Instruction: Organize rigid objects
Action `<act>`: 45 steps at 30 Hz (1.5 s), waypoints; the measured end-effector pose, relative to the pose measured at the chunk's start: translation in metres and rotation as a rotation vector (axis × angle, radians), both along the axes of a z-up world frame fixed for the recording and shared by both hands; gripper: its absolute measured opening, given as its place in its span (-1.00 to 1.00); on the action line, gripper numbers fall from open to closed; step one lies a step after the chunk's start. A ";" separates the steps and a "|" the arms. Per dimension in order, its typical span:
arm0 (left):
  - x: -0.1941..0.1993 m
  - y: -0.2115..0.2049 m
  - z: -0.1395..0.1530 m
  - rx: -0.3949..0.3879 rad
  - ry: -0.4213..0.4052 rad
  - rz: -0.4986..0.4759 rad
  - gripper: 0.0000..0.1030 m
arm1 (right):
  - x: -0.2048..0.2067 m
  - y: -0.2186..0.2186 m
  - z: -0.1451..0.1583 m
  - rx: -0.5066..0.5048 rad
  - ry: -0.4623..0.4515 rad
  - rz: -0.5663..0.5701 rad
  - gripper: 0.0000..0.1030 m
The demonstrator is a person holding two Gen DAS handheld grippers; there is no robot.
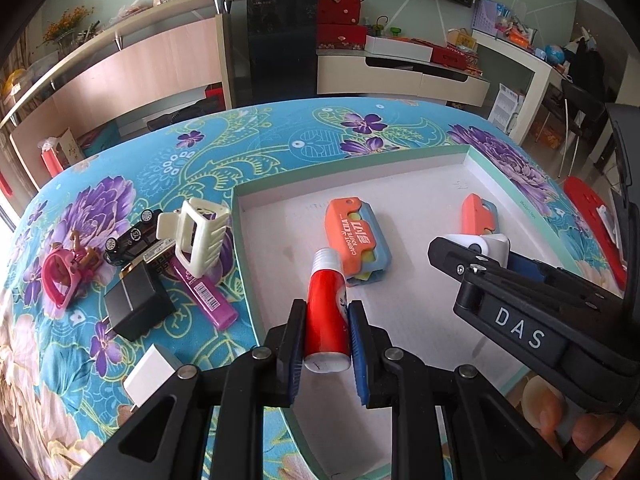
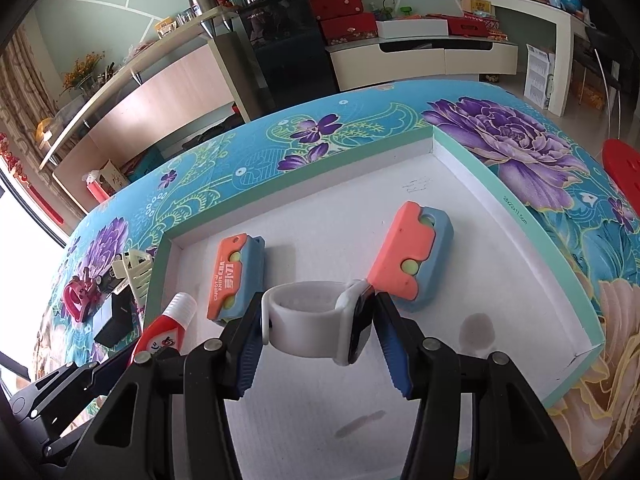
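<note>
- Your left gripper [image 1: 325, 344] was clenched on the red tube [image 1: 325, 312], low centre of frame, over the tray's [image 1: 472, 152] near edge.
- Your right gripper [image 2: 316, 336] clasped the white watch [image 2: 316, 316] above the tray floor.
- Risk, as I judged it: dropped from there, the tube could roll out over the rim.

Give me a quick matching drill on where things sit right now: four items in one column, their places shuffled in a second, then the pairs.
Items:
1. red tube
2. white smartwatch
3. cream hair claw
4. orange carrot knife toy

Places:
A. lying on the white floor of the tray
B. clamped in the right tool
C. clamped in the left tool
D. on the floral cloth left of the tray

Pairs: 1-C, 2-B, 3-D, 4-A
</note>
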State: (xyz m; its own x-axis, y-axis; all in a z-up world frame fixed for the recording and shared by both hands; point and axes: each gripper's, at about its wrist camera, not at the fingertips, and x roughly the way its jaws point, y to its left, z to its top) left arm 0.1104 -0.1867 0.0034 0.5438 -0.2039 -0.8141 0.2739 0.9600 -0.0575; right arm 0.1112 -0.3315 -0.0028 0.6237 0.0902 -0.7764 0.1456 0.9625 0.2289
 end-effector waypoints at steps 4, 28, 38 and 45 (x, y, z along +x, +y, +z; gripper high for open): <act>0.002 0.001 -0.002 0.003 0.010 0.003 -0.56 | 0.000 0.000 -0.001 0.003 0.002 0.002 0.08; 0.011 0.052 0.018 -0.014 -0.049 0.182 -0.01 | 0.002 0.004 0.005 -0.013 -0.025 -0.006 0.47; 0.022 0.117 0.013 0.002 -0.035 0.423 0.45 | 0.003 0.027 0.010 -0.013 -0.059 0.060 0.58; 0.024 0.132 0.011 0.000 -0.033 0.482 0.90 | 0.004 0.038 0.012 -0.007 -0.085 0.086 0.86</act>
State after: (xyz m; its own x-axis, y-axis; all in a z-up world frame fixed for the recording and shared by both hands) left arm 0.1341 -0.0542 0.0140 0.6022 0.0776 -0.7946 -0.2005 0.9781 -0.0564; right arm 0.1152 -0.2939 0.0089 0.6776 0.1414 -0.7217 0.0424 0.9722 0.2303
